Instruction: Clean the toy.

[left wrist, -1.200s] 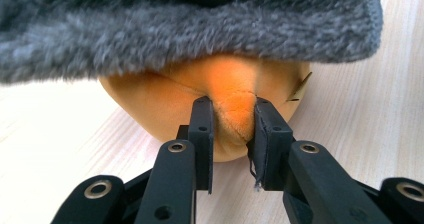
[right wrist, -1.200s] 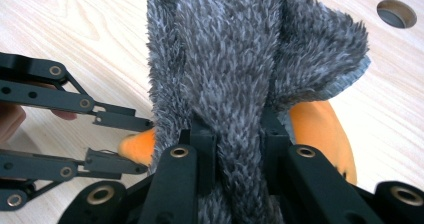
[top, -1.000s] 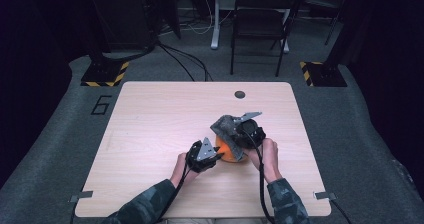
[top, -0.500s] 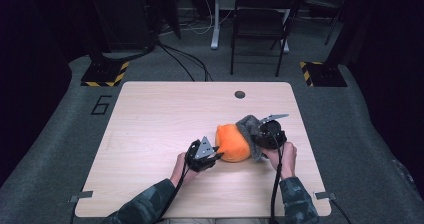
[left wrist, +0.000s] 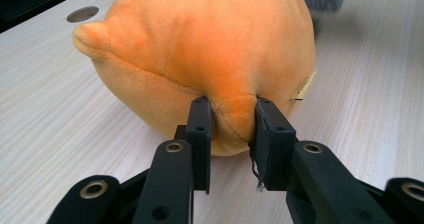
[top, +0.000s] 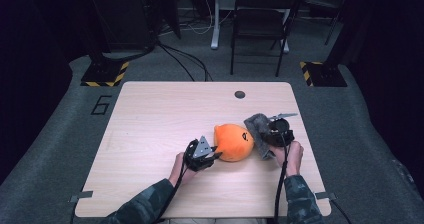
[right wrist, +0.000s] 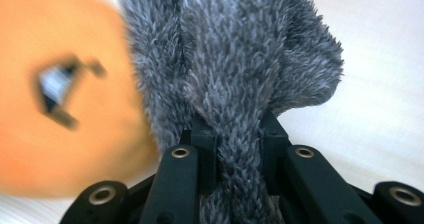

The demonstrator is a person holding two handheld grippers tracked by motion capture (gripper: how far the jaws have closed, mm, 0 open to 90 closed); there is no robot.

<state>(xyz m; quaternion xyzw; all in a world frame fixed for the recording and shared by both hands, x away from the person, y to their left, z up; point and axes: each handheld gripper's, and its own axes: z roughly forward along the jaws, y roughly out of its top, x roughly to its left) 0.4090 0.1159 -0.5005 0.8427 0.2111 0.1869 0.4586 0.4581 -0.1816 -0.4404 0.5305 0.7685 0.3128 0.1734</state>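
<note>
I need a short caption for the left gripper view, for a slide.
Left gripper pinching a fold of the round orange plush toy on the pale wooden table.

both forearms come in from the near table edge. the left gripper [top: 212,154] lies low, pointing right, its jaws pinched on a fold of orange plush. the right gripper [top: 260,134] points left, its jaws clamped tight on grey fur, hand gripping from behind.
</note>
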